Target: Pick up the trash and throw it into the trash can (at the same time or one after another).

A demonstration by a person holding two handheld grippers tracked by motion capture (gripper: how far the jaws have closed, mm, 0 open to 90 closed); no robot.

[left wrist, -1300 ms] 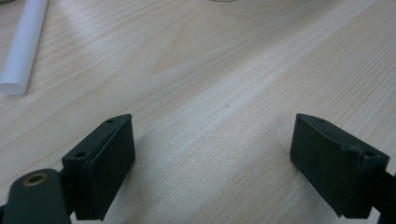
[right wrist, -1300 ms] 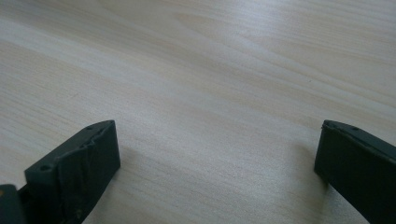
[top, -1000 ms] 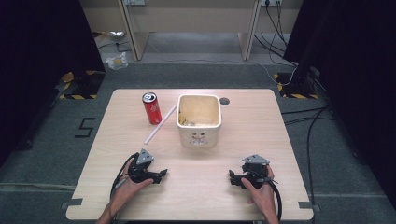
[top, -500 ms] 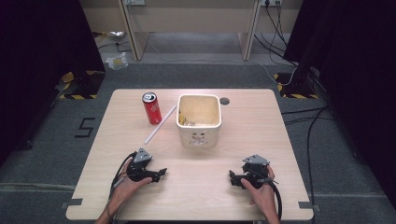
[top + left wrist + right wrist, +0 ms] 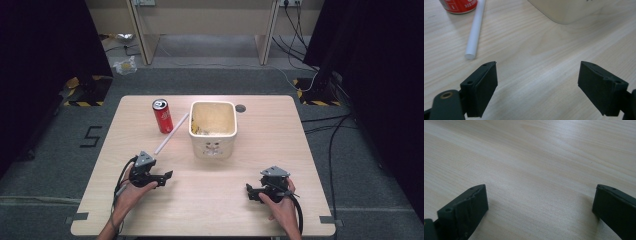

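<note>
A red soda can [image 5: 162, 116] stands upright at the back left of the wooden table [image 5: 260, 150]. A white tube [image 5: 171, 134] lies slanted beside it. To their right stands a cream square container [image 5: 213, 129] with yellowish bits inside. A hand holds my left gripper [image 5: 164, 179] low over the near left of the table, open and holding nothing. In the left gripper view, my left gripper [image 5: 537, 72] points toward the tube [image 5: 475, 30], the can [image 5: 459, 5] and the container [image 5: 574, 10]. My right gripper [image 5: 250, 192] rests at the near right, also open [image 5: 540, 192] over bare wood.
A small dark round spot [image 5: 240, 108] marks the table behind the container. Cables [image 5: 330, 135] run over the grey floor to the right. A wooden desk frame [image 5: 205, 20] stands beyond the table. Black curtains hang on both sides.
My left gripper has edged slightly left and away from the near edge. The right gripper and the objects have not moved.
</note>
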